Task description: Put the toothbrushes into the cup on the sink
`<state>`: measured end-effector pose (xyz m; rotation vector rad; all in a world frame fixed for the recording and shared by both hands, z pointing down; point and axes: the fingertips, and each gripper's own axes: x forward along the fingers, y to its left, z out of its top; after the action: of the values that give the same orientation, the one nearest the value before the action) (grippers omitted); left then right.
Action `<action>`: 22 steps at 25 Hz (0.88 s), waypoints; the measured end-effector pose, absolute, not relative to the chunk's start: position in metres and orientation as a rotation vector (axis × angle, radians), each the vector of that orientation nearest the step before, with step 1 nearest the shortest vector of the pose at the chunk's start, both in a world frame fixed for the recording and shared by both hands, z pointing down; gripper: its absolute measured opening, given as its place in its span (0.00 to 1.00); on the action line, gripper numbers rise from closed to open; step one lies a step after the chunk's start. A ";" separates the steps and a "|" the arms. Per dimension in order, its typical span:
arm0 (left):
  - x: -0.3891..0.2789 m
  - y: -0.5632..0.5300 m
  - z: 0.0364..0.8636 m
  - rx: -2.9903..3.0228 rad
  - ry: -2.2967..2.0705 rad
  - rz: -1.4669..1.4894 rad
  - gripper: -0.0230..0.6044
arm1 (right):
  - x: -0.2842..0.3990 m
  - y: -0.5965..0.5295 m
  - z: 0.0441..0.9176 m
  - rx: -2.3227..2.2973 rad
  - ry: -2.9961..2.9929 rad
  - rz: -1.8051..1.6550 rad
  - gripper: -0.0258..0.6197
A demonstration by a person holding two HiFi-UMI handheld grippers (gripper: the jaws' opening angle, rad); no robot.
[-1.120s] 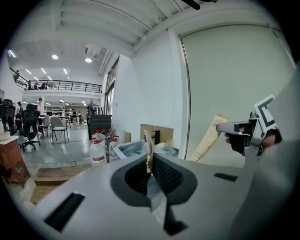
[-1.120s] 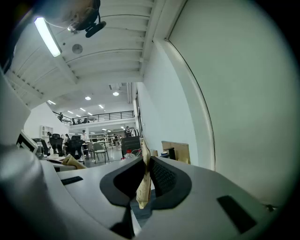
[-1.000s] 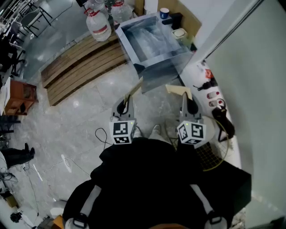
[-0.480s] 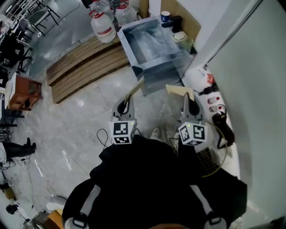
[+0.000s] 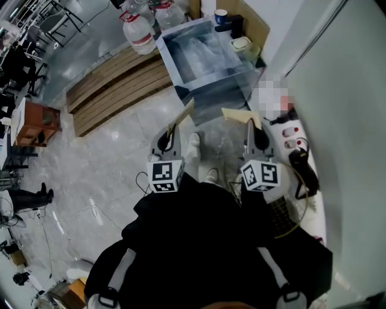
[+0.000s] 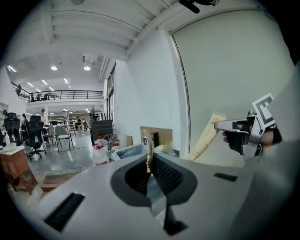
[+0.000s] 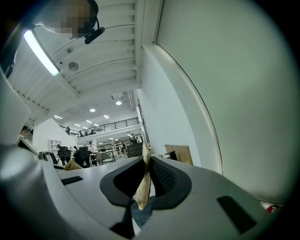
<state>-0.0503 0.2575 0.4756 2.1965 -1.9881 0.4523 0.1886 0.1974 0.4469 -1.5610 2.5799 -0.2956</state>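
Both grippers point ahead over the floor: the left gripper (image 5: 187,110) and the right gripper (image 5: 232,114) each have their tan-padded jaws pressed together on nothing. No label is readable. Beyond them stands the steel sink (image 5: 220,93), with a blue cup (image 5: 221,16) behind its far rim. Toothbrushes cannot be made out. A white shoe (image 5: 193,145) has stepped forward since half a second ago.

Even, bright indoor light is cast by recessed ceiling lights (image 6: 54,68) and 1 fluorescent strip (image 7: 41,52). Soft glare is picked up on the polished floor (image 5: 114,145) in the head view, where shadows are faint. The 2 gripper views are bent by fisheye distortion and ringed with black vignetting. The near housing of the left gripper (image 6: 149,140) is rendered soft.
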 end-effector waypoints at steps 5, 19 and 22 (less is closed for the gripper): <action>-0.050 0.246 0.487 2.201 -1.969 0.436 0.04 | 0.181 0.186 0.454 -1.564 2.596 -0.301 0.10; -0.077 0.165 0.502 2.194 -1.935 0.388 0.04 | 0.154 0.117 0.466 -1.609 2.631 -0.302 0.10; -0.083 0.137 0.500 2.208 -1.927 0.379 0.04 | 0.148 0.090 0.467 -1.624 2.623 -0.304 0.10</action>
<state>-0.0833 0.1365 0.5000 2.2076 -1.9275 0.3788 0.1482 0.0898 0.4675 -1.6237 2.6234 -0.3043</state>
